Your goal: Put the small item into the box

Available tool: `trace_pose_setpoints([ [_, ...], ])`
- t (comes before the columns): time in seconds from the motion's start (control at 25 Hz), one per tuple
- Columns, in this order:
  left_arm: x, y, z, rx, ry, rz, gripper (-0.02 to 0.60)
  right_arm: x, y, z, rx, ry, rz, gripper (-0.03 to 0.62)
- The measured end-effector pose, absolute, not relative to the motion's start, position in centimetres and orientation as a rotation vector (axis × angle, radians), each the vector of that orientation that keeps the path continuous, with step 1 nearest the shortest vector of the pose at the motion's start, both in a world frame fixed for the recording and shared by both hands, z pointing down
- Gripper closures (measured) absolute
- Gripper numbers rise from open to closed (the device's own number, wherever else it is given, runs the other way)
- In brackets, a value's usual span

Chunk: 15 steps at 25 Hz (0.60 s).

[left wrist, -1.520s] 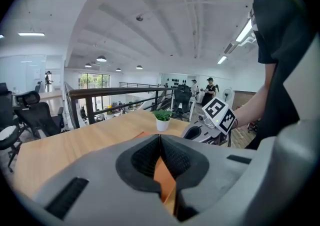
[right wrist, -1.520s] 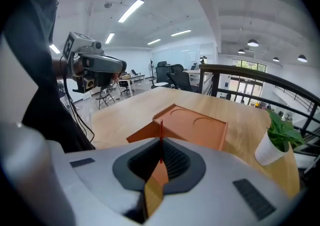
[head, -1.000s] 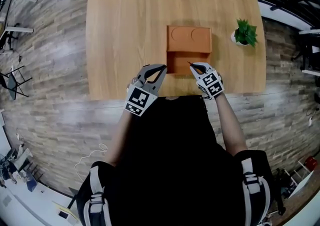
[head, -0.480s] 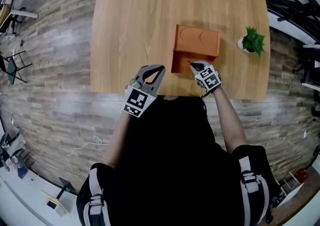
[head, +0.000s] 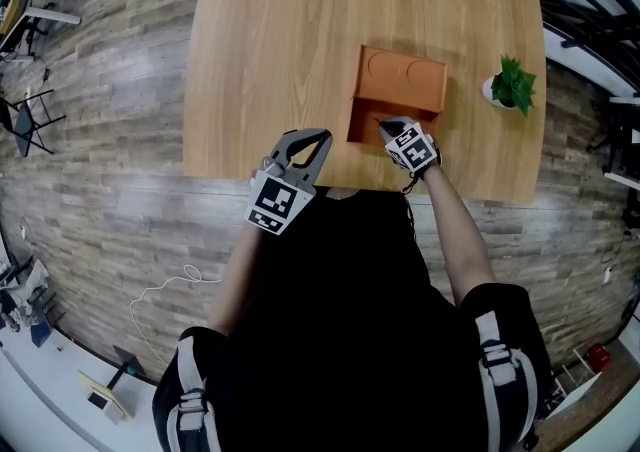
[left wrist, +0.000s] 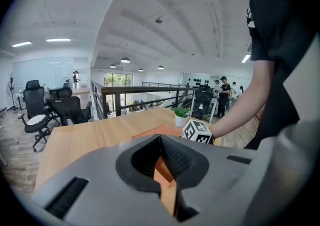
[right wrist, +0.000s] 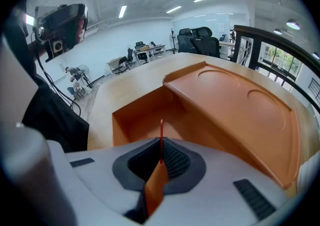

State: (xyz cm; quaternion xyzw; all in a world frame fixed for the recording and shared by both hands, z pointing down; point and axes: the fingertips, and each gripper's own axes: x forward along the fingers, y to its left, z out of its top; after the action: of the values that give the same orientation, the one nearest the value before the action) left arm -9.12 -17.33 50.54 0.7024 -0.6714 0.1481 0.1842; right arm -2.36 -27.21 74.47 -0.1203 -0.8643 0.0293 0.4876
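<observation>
An orange box (head: 400, 82) sits on the wooden table (head: 270, 40), its open compartment (head: 363, 121) facing me and a flat lid part (right wrist: 235, 105) behind it. My right gripper (head: 383, 127) hangs over the near edge of that compartment, shut on a thin red stick-like item (right wrist: 161, 139) that pokes out from between the jaws (right wrist: 160, 161) above the compartment floor (right wrist: 145, 120). My left gripper (head: 318, 136) hovers at the table's front edge, left of the box, shut with nothing held (left wrist: 160, 139).
A small potted plant (head: 513, 86) stands on the table right of the box. The table's front edge runs just under both grippers. Wood-plank floor surrounds the table; office chairs (left wrist: 37, 112) and a railing lie beyond it.
The right gripper has edged a little forward over the open compartment, still gripping the red item. The left gripper has stayed where it was.
</observation>
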Motion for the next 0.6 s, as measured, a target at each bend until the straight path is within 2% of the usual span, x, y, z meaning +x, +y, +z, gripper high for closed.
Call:
trace_pose_setpoints([
  [0.6, -9.3, -16.8, 50.4, 1.977, -1.899, 0.426, 0.558, -2.2, -26.3, 76.5, -0.304, -2.035, 0.025, 0.560],
])
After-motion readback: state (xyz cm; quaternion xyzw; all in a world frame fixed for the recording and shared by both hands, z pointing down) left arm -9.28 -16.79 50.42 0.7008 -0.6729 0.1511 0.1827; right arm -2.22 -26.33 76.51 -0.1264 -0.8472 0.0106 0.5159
